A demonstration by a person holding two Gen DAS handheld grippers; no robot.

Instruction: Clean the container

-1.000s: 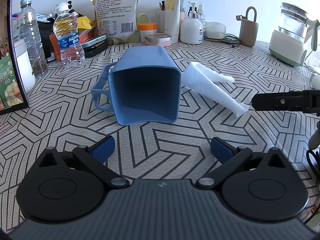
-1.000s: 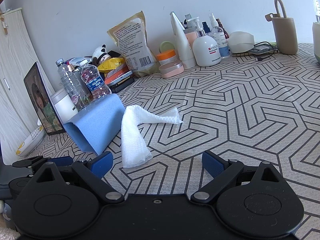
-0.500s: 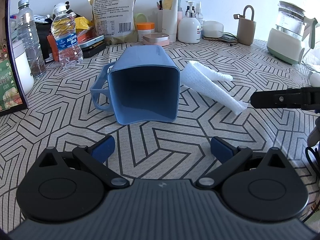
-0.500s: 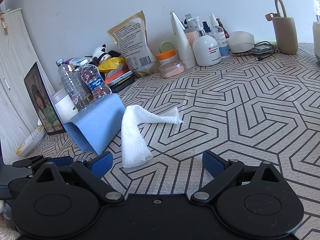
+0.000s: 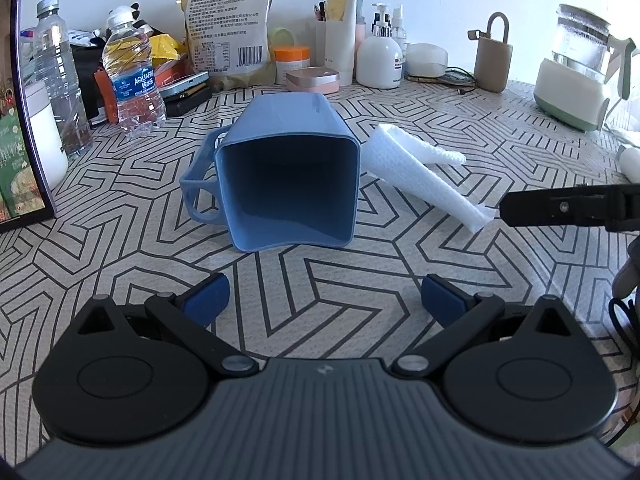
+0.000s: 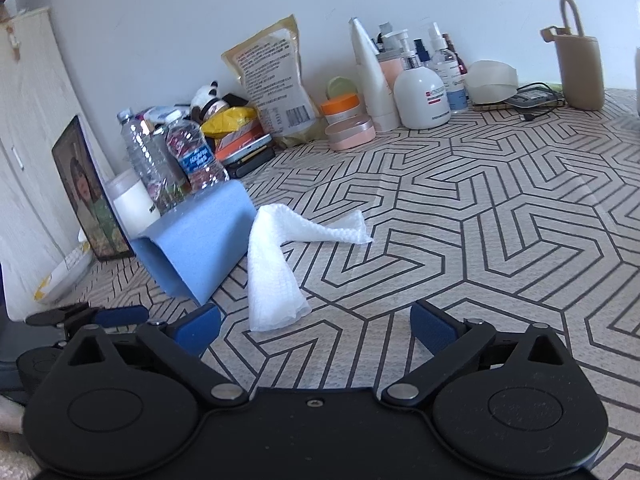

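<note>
A blue square container [image 5: 288, 184] with a side handle lies on its side on the patterned tablecloth, its mouth facing the left wrist view. Its inside looks empty. A folded white paper towel [image 5: 420, 168] lies just right of it, one end against its wall. My left gripper [image 5: 323, 304] is open a short way in front of the mouth, holding nothing. In the right wrist view the container [image 6: 196, 244] is at the left and the towel [image 6: 276, 272] runs toward my right gripper [image 6: 316, 328], which is open and empty just short of the towel's near end.
Along the back wall stand water bottles [image 5: 132, 80], a food pouch [image 5: 226, 20], pump bottles [image 5: 378, 60], jars and a beige case [image 5: 494, 60]. A kettle [image 5: 576, 76] is at the far right, a framed picture [image 5: 16, 120] at the left. One finger of the right gripper [image 5: 568, 208] reaches in near the towel.
The left wrist view has tilted slightly, so the table sits a little lower in frame. Container, towel and both grippers keep their places.
</note>
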